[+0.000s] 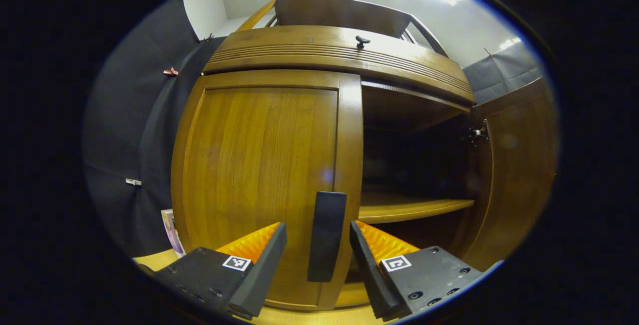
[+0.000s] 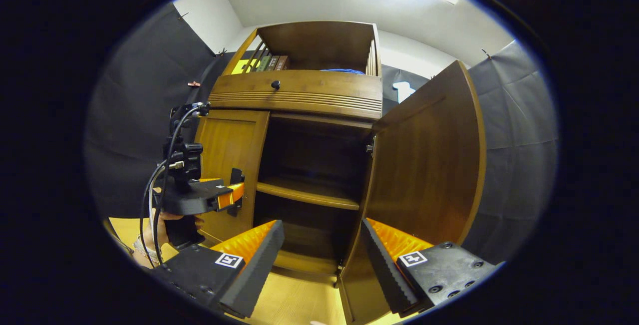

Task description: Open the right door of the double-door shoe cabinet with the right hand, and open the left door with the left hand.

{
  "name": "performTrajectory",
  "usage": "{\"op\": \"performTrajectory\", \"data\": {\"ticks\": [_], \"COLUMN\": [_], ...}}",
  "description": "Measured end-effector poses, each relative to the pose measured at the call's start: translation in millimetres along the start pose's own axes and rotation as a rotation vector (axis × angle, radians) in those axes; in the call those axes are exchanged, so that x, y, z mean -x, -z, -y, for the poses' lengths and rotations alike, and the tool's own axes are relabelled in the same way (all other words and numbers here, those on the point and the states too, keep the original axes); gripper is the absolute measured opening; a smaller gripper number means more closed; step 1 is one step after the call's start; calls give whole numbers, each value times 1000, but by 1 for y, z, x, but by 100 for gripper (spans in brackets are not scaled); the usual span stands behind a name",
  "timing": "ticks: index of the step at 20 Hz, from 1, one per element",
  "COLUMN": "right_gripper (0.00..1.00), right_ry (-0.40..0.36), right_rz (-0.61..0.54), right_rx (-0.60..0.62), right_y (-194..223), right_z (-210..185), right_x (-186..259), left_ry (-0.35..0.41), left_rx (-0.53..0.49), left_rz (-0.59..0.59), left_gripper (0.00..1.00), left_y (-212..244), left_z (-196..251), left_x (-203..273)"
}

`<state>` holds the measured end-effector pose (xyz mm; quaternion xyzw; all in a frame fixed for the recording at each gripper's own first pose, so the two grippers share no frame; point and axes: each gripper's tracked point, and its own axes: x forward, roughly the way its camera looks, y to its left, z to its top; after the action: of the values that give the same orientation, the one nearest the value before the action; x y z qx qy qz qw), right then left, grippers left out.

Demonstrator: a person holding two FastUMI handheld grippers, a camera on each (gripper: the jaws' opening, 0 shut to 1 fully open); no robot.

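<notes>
Shoe cabinet [image 2: 299,95]: right door [image 2: 424,165] swung wide off its front, shelf [image 2: 307,192] exposed; that half looks done. Left door [image 1: 259,175] flush shut. Its handle [image 1: 327,235] stands upright at the door's inner edge, between the left gripper [image 1: 317,245]'s spread fingers, no contact visible; placed to close and pull, I judge. Right gripper [image 2: 322,247] agape, empty, back from the cabinet.

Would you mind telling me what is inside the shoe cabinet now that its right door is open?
Inside the shoe cabinet, a bare wooden shelf shows behind the open right door. The closed left door hides the other half.
</notes>
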<state>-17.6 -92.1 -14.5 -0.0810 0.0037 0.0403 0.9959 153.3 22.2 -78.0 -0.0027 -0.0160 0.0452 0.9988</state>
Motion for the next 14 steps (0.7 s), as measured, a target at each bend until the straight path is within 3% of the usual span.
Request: {"op": "performTrajectory", "data": {"ticks": [5,9,13,14], "right_gripper": [99,96,98,98], "right_ry": [-20,-6,7,10], "right_rz": [-25,-29,-39,-38], "right_rx": [-29,-14,-44,-48], "right_y": [14,25,32,32], "right_z": [-4,2,10,12], "right_x": [-13,-19,-19,-18], "left_ry": [23,42,57,57], "left_rx": [6,39,36,32], "left_rz": [-31,-11,-9,-12], "left_gripper": [80,70,40,39], "left_y": [15,12,9,10], "left_z": [-1,6,8,8], "left_x": [-17,-23,-24,-24]}}
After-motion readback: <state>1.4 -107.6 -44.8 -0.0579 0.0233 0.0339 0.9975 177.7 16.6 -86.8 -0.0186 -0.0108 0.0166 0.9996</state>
